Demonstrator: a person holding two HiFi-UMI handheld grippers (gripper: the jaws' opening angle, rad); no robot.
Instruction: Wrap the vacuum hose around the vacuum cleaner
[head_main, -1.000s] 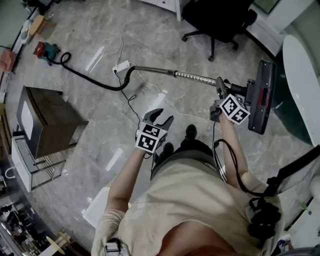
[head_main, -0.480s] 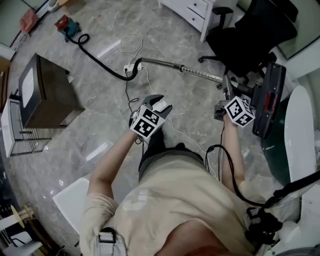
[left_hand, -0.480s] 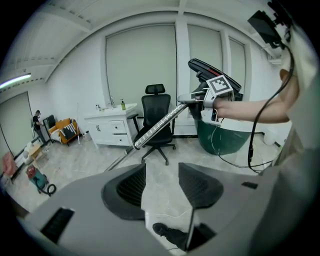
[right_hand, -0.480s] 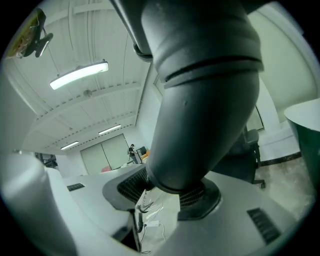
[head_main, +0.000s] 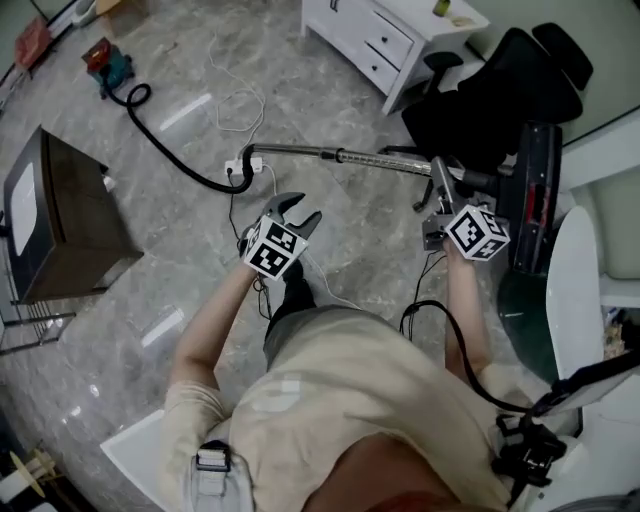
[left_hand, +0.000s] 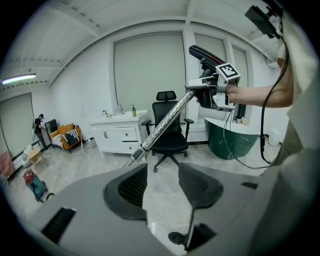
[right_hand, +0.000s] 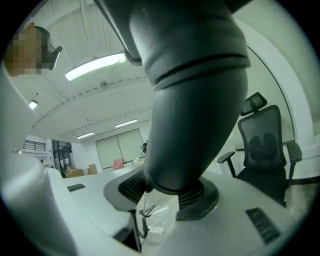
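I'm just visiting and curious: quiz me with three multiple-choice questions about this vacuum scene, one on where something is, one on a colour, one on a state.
1. Where is the vacuum cleaner?
A. on a tabletop
B. on the floor, at the far end of the hose
C. on the person's back

2. The hose is:
A. white
B. orange
C. black

3. The left gripper is:
A. open and empty
B. shut on the hose
C. shut on a cloth

Answers: B, it sits on the floor, top left in the head view. C, the hose is black throughout. A, its jaws stand apart with only floor between them.
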